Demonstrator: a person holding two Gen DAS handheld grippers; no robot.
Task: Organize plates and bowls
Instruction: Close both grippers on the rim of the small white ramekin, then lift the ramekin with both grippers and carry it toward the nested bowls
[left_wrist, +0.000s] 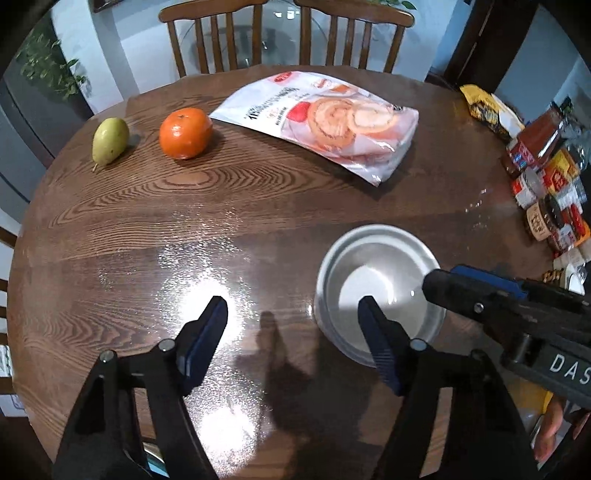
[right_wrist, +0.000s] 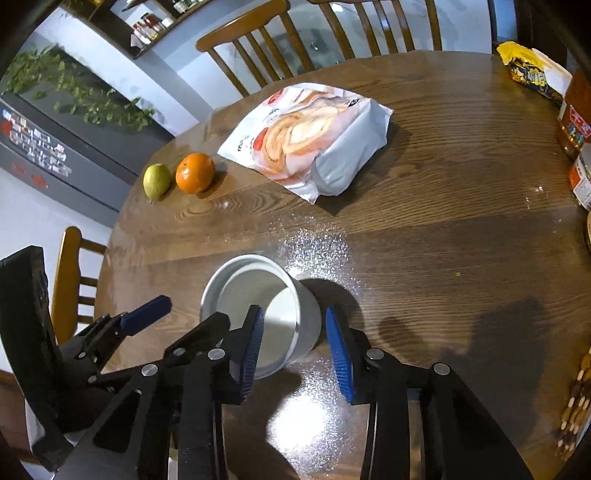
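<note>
The white round ceramic bowl (right_wrist: 258, 317) stands near the front edge of the brown wooden table (right_wrist: 443, 240). The right tool (right_wrist: 295, 347) straddles its right wall, jaws partly open, not gripping. The left tool (left_wrist: 295, 332) stands wide, empty. No stacking is done.

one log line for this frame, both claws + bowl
left claw: open, beside bowl | right claw: open, straddling near wall | metal bowl: upright on table, not gripped
</note>
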